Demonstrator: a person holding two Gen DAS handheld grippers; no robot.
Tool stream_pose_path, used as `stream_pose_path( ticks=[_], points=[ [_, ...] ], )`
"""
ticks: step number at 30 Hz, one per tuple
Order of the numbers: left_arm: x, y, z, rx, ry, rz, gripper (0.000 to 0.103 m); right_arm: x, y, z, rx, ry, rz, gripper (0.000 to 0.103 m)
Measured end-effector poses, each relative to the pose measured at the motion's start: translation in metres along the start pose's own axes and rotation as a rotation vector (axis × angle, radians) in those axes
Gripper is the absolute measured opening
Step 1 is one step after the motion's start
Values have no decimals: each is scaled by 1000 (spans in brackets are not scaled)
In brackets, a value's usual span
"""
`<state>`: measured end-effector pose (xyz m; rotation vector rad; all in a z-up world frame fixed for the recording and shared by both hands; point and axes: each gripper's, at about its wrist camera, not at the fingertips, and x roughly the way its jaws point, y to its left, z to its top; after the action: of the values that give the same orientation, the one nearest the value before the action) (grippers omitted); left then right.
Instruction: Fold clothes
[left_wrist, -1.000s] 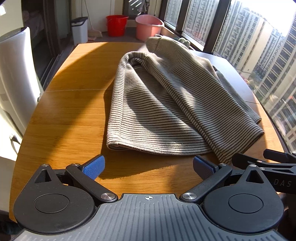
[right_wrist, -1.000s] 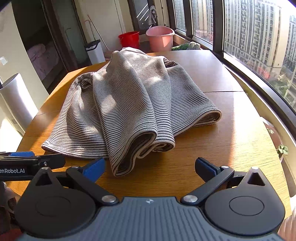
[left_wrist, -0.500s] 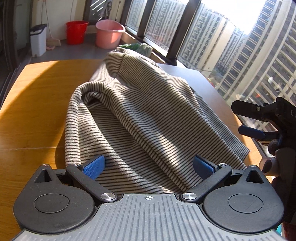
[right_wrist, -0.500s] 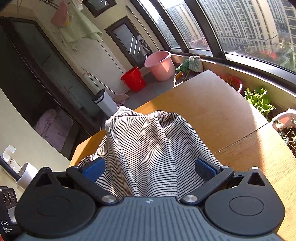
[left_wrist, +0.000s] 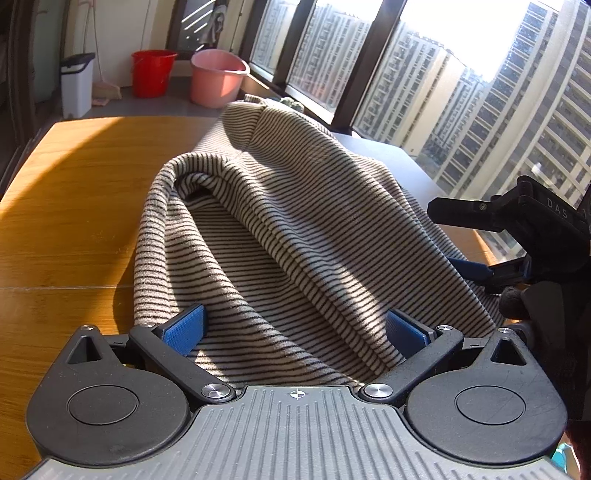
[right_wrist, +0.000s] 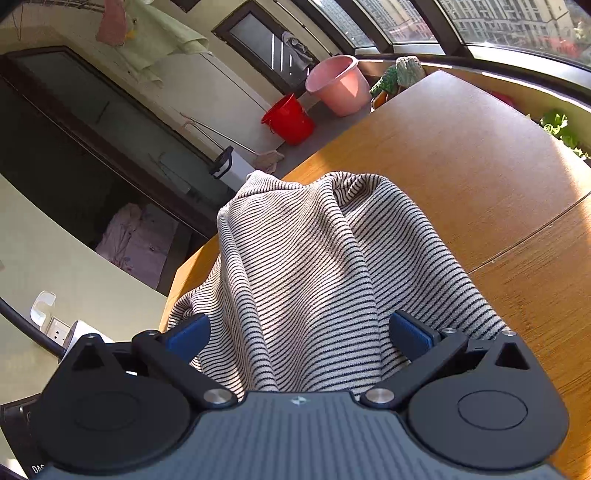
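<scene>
- "DAS" stands in pale capitals on the black body of the right gripper (left_wrist: 476, 240), seen from the left wrist view at the right edge; whatever follows those letters is cut off.
- "DA", in pale capitals, shows at the bottom left corner of the right wrist view, on a black part (right_wrist: 37, 469) at the frame edge; the rest is cut off.
- No other text, number or sign can be read in either view.
</scene>
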<state>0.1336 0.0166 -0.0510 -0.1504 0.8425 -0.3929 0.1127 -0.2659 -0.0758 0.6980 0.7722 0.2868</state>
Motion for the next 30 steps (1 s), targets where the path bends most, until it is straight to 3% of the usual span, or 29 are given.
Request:
stream_pose_path(
  ticks=[3, 8, 11, 16, 19, 21, 24, 27, 30],
  points=[
    [-13, -4, -12, 17, 3, -8, 103, -16, 18, -25, -77, 15, -46, 103],
    [-38, -9, -39, 14, 10, -33, 103, -28, 59, -80, -363, 9, -199, 103],
    [-40, -15, -43, 22, -4, -8, 103, -25, 70, -87, -391, 14, -250, 103],
    [-38, -17, -42, 26, -26, 25, 103, -19, 75, -74, -422, 81, -242, 103],
    [-42, -25, -48, 76, -34, 74, 103, -31, 65, -65, -351, 92, -184, 103],
    [-50, -22, -50, 62, -39, 82, 103, -49, 63, -61, -302, 42, -159, 103],
    [-75, -7, -44, 32, -118, 73, 103, -82, 80, -68, -411, -109, -156, 102],
    [-101, 9, -24, -28, -200, 43, 100, -93, 108, -83, -596, -147, -168, 88],
    [-112, 23, -9, -130, -215, -65, 90, -75, 115, -94, -654, -58, -157, 69]
  ],
)
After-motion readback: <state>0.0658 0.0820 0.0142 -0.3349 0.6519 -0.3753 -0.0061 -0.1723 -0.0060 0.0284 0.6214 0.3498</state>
